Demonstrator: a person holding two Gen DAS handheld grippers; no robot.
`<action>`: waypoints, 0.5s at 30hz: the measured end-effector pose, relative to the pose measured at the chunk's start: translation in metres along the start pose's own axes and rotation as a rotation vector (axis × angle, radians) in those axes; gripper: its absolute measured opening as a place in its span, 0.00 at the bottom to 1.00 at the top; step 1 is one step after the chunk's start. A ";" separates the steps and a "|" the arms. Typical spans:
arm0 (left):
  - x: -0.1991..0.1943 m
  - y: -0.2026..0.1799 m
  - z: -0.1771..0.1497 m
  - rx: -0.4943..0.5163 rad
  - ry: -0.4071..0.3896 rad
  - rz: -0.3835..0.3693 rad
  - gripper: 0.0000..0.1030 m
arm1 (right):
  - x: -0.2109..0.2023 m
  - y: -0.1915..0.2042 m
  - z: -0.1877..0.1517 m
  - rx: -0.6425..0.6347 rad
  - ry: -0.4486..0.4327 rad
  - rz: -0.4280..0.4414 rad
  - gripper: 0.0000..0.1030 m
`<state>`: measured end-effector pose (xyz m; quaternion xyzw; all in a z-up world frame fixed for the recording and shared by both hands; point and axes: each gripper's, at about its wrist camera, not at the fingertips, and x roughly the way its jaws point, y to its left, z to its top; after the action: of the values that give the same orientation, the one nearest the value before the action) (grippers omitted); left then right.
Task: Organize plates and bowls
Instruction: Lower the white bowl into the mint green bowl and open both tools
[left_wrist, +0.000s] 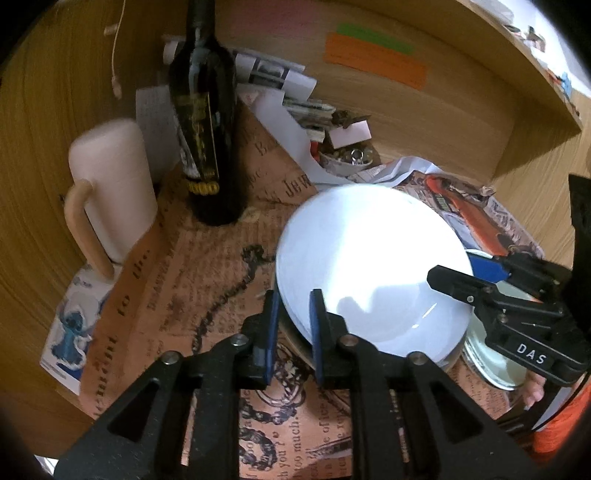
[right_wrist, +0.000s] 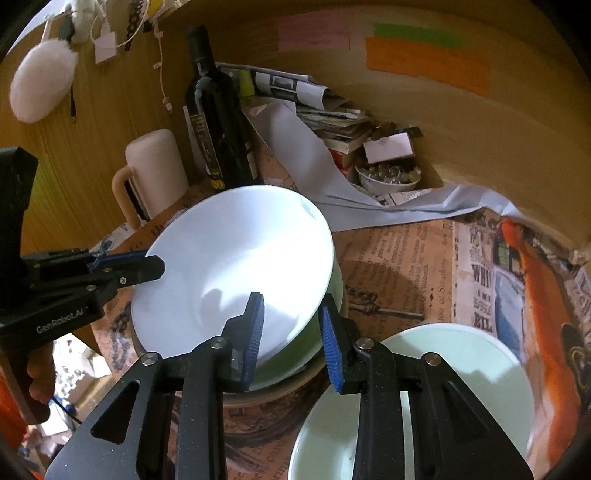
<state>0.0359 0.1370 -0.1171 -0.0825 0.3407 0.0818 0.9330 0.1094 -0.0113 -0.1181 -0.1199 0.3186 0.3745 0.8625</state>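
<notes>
Over the white plate (left_wrist: 369, 266), both grippers angled down, left gripper (left_wrist: 294, 332) and right gripper (right_wrist: 291, 336) slightly parted astride its rim.

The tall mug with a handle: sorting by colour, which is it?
Pale pink tall mug with a tan handle; clearest in the left wrist view.

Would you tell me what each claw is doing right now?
Left claw: open, astride the rim of the white plate.
Right claw: open, astride the same plate's rim.

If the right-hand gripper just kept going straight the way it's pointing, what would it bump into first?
Most likely the white plate: its near rim already sits between the right gripper fingers. It rests tilted on the stack of dishes, so that comes next. Depth is hard to judge.
</notes>
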 end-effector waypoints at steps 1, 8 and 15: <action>-0.004 -0.002 0.001 0.014 -0.023 0.013 0.29 | -0.001 0.001 0.001 -0.004 -0.006 -0.005 0.38; -0.020 -0.005 0.006 0.050 -0.096 0.022 0.45 | -0.015 0.009 0.008 -0.052 -0.092 -0.063 0.62; -0.013 0.012 0.007 -0.019 -0.073 -0.005 0.53 | -0.018 -0.002 0.008 0.003 -0.097 -0.055 0.62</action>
<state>0.0278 0.1487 -0.1044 -0.0893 0.3054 0.0859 0.9441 0.1055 -0.0197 -0.1004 -0.1089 0.2736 0.3554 0.8871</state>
